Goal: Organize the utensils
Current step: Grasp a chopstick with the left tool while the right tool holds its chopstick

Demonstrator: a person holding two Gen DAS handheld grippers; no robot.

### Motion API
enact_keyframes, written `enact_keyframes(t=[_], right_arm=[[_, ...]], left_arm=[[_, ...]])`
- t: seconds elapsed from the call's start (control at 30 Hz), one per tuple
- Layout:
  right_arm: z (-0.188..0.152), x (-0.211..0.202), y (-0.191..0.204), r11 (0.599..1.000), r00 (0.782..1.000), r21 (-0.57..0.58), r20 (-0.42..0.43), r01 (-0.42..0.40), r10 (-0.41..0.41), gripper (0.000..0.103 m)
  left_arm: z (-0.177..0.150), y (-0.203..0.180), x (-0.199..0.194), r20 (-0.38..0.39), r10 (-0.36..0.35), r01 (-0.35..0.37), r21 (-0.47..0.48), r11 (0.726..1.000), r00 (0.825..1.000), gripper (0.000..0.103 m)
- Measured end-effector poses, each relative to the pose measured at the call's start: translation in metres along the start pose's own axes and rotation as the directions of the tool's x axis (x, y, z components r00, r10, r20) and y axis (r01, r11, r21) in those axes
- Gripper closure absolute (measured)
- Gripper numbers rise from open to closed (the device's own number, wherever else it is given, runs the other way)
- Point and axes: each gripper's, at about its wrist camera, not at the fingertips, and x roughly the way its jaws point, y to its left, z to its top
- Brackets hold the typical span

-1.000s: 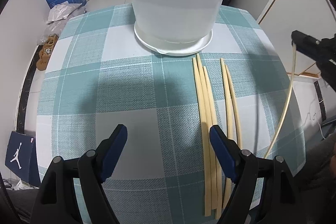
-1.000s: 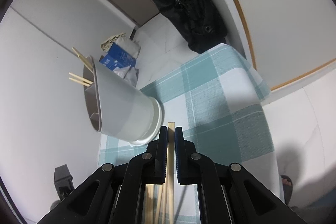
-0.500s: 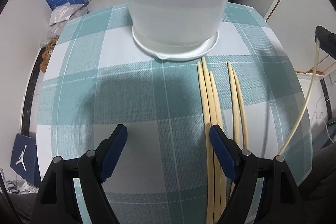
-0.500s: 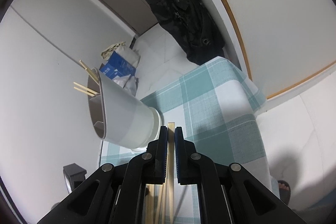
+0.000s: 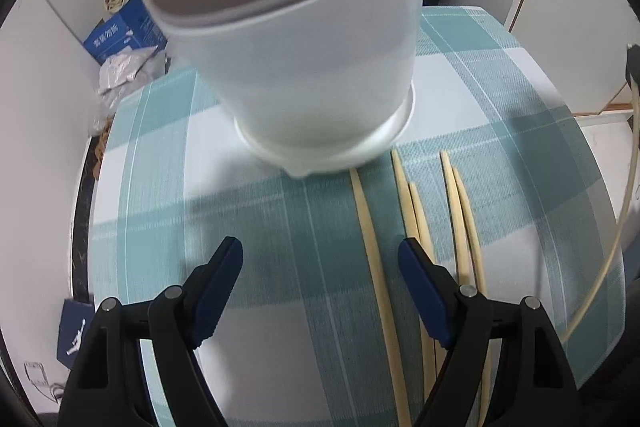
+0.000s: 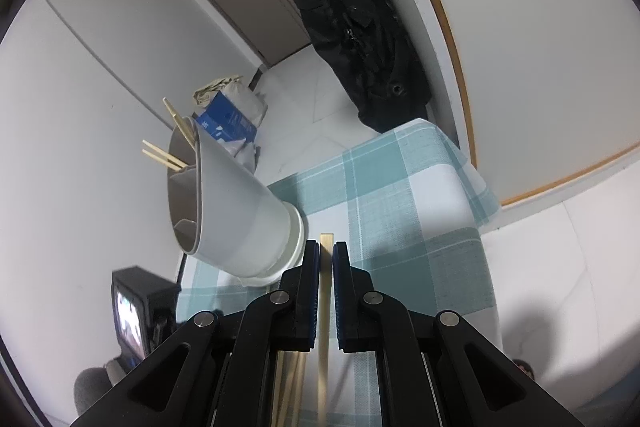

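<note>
A white utensil holder (image 5: 304, 67) with a grey inner divider stands on the teal checked tablecloth (image 5: 160, 211). Several bamboo chopsticks (image 5: 416, 219) lie on the cloth just in front of it. My left gripper (image 5: 320, 279) is open and empty, low over the cloth, with one chopstick (image 5: 370, 239) between its fingers. My right gripper (image 6: 326, 255) is shut on a single chopstick (image 6: 325, 291), held up in the air right of the holder (image 6: 236, 211). That held chopstick (image 5: 622, 219) shows at the right edge of the left wrist view. A few chopsticks (image 6: 168, 155) stick out of the holder.
A black coat (image 6: 360, 27) hangs by a door behind the table. A blue box (image 5: 116, 35) and bags lie on the floor to the left. The table's right edge (image 6: 476, 227) drops to the white floor.
My left gripper has moved forward toward the holder, which now looms larger and tilted. One chopstick now lies apart from the others, between the left fingers. The right gripper has risen with its chopstick.
</note>
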Motion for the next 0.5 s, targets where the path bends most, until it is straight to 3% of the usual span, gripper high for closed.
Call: enact_keyframes(t=[0.1,0.17,0.23,0.33,0.5], right_arm=[[-0.001,0.0,-0.002,1.0,1.0,0.003,-0.005,-0.002,0.002,0.097],[-0.003,0.0,-0.005,1.0,1.0,0.008,-0.003,0.004,-0.004,0.097],[-0.004,0.001,-0.007,1.0,1.0,0.017,-0.008,0.005,-0.004,0.097],[-0.005,0.002,-0.007,1.0,1.0,0.018,-0.007,0.001,-0.001,0.097],[-0.006,0.001,0.001,1.0,1.0,-0.011,0.011,0.005,-0.005,0.097]], left_arm=[[-0.001,-0.006,-0.004,0.006,-0.033,0.033,0.025,0.999,0.999,0.054],[-0.001,-0.009,-0.005,0.005,-0.081,0.081,0.05,0.995,0.997,0.079],[-0.004,-0.011,-0.006,0.003,-0.114,0.114,0.057,0.992,0.993,0.091],[-0.012,-0.015,-0.01,0.006,-0.104,0.103,0.091,0.991,0.995,0.098],[-0.026,-0.005,-0.015,-0.005,-0.134,0.134,0.099,0.986,0.991,0.099]])
